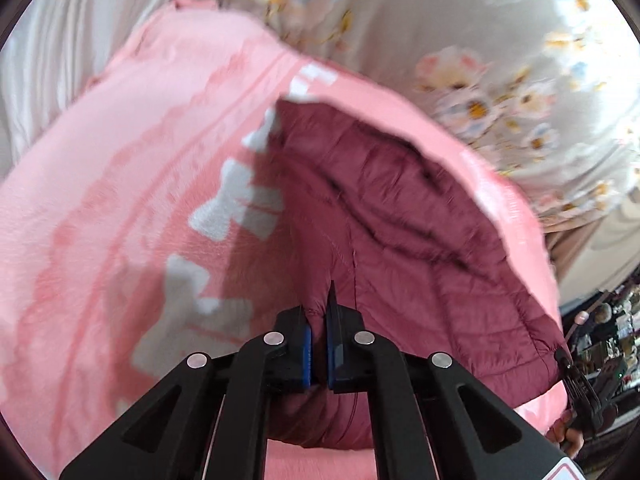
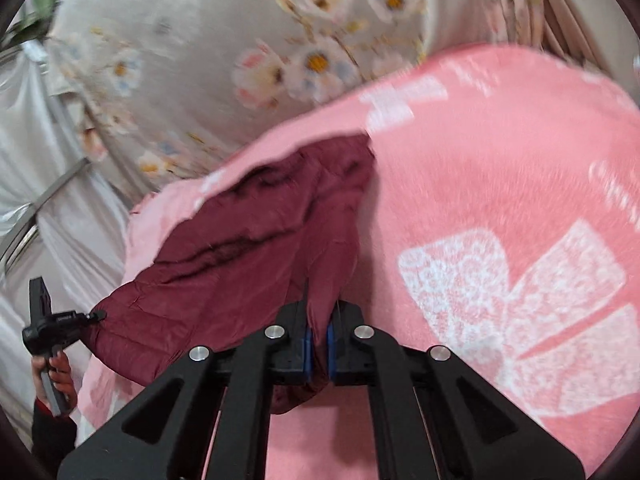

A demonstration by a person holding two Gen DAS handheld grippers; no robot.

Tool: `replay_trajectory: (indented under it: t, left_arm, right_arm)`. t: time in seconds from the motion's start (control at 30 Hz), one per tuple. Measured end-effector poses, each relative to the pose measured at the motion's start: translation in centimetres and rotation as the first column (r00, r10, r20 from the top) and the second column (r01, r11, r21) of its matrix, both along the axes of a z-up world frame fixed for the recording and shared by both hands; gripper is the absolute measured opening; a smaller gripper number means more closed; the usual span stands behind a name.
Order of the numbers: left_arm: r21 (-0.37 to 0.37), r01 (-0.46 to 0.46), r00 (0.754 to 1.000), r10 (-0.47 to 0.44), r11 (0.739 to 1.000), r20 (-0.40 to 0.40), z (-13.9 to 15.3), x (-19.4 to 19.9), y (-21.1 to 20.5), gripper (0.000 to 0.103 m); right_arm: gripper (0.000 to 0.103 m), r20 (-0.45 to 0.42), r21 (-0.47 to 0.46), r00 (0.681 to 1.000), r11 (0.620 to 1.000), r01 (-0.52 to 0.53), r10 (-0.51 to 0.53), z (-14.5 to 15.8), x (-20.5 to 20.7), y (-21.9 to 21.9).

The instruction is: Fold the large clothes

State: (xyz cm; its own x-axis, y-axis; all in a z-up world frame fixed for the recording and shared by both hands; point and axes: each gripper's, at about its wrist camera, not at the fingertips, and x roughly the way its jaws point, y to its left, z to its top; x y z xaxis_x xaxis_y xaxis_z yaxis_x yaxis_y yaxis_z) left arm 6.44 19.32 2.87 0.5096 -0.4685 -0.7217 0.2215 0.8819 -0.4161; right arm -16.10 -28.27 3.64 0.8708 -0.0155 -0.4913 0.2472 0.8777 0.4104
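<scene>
A maroon quilted jacket (image 1: 400,216) hangs stretched between my two grippers above a pink blanket (image 1: 120,184) with white bow prints. My left gripper (image 1: 319,320) is shut on the jacket's edge. My right gripper (image 2: 319,320) is shut on another edge of the jacket (image 2: 260,240). The right gripper shows at the far right of the left wrist view (image 1: 576,380), pinching a jacket corner. The left gripper shows at the far left of the right wrist view (image 2: 60,324), pinching the opposite corner. The jacket sags in folds between them.
The pink blanket (image 2: 500,200) covers a bed. A grey floral quilt (image 1: 460,40) lies beyond it, also in the right wrist view (image 2: 200,60). White sheeting (image 2: 60,200) hangs at the left. Cluttered dark items (image 1: 608,332) sit at the far right.
</scene>
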Motion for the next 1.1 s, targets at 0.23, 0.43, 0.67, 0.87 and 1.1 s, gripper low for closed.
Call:
replay_trajectory:
  t: [0.23,0.43,0.67,0.87,1.1]
  left_arm:
    - [-0.116,-0.041,0.989,0.057,0.992,0.138,8.1,-4.3,3.0,0.002]
    - [-0.05,-0.06,0.979,0.069,0.997,0.192,11.1,0.5,0.1,0.003]
    - [0.161,-0.106,0.992,0.092,0.981,0.087,5.0,12.9,-6.7,0.004]
    - [0.383,-0.156,0.988,0.143,0.911,0.063,-2.4,18.9,-10.7,0.016]
    - [0.305,-0.202,0.979,0.196,0.93,0.053,-3.6,20.3,-9.7,0.017]
  right_arm:
    - [0.004,0.246,-0.047,0.969,0.999,0.012,0.0,8.1,-4.6,1.4]
    - [0.004,0.286,0.012,0.956,0.998,0.067,-0.067,10.3,0.9,-2.0]
    - [0.004,0.035,0.023,0.982,0.983,0.184,-0.185,4.3,14.8,-6.1]
    - [0.008,-0.105,-0.017,0.97,0.975,0.221,-0.221,-0.3,20.8,-7.5]
    - [0.025,-0.026,0.019,0.97,0.97,0.242,-0.242,0.3,20.8,-7.5]
